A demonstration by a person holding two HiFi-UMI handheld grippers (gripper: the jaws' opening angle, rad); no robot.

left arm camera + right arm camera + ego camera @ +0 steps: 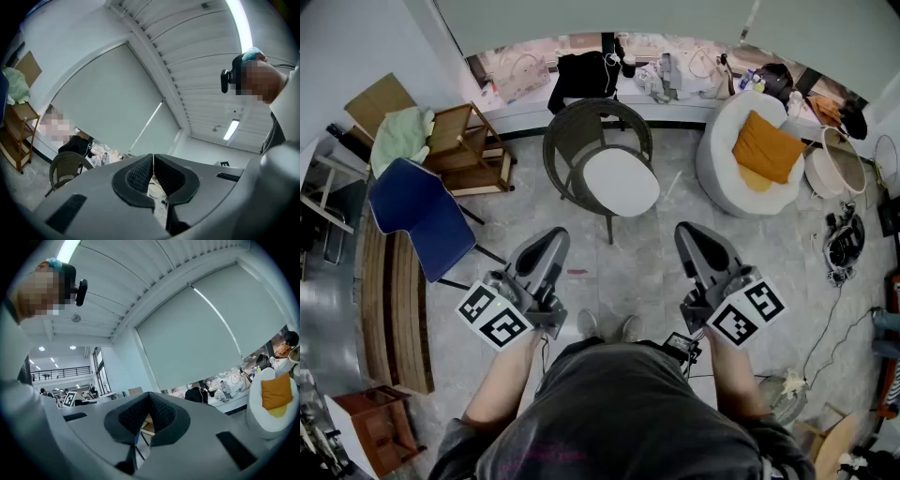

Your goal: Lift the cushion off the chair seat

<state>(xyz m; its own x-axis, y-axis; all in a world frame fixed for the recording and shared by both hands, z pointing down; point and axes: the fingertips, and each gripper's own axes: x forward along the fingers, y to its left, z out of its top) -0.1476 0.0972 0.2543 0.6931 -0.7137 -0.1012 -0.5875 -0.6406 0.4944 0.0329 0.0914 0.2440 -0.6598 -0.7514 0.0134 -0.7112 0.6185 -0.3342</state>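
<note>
Meanwhile the white cushion point(621, 182) lies on the wicker chair point(572, 122) seat; left gripper point(551, 236) and right gripper point(686, 232) hover short of it, jaws together, empty.

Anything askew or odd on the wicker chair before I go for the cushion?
Nothing stands out. The white cushion lies flat on the seat of the wicker chair. Only loose cables trail over the floor at far right, well away from the chair.
</note>
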